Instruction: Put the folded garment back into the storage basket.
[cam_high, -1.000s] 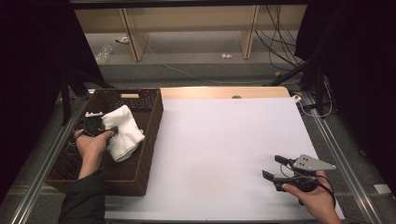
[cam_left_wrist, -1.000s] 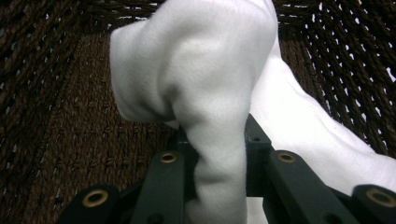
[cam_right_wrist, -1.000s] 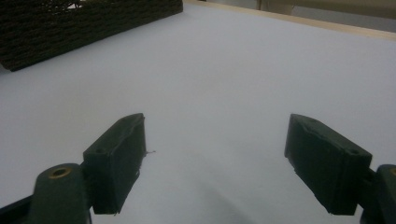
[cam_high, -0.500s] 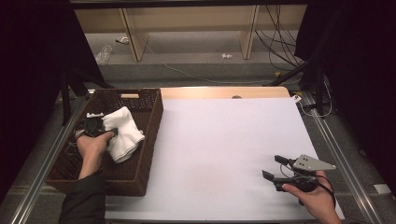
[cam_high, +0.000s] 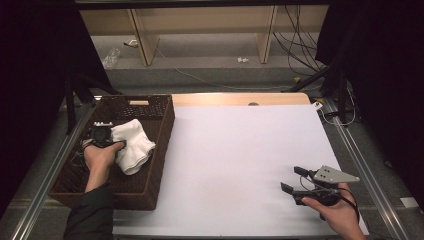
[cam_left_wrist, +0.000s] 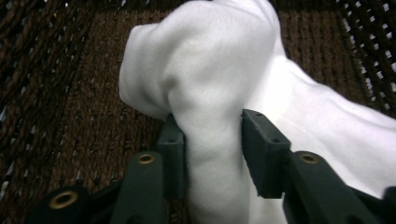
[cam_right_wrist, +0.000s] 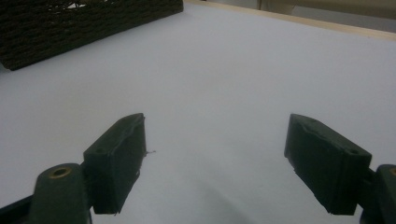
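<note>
A white cloth (cam_high: 135, 145) lies bunched inside a dark brown wicker basket (cam_high: 155, 150) at the left of the table. My left gripper (cam_high: 112, 140) is down in the basket, shut on a fold of the white cloth (cam_left_wrist: 210, 93); its two jaws pinch the fabric from both sides in the left gripper view, my left gripper (cam_left_wrist: 212, 149). My right gripper (cam_high: 292, 179) rests low over the white table surface at the near right, jaws wide apart with nothing between them, as my right gripper (cam_right_wrist: 217, 163) shows in its own view.
The basket's woven side (cam_right_wrist: 84, 23) sits far off across the white tabletop (cam_high: 240, 160). A wooden table edge (cam_high: 240, 99) runs along the back. Behind it are shelf legs and cables (cam_high: 295, 35) on the floor. Metal rails (cam_high: 365, 165) flank the table.
The left hand and its gripper have hardly shifted in the basket, still holding the cloth. The right gripper has stayed in place.
</note>
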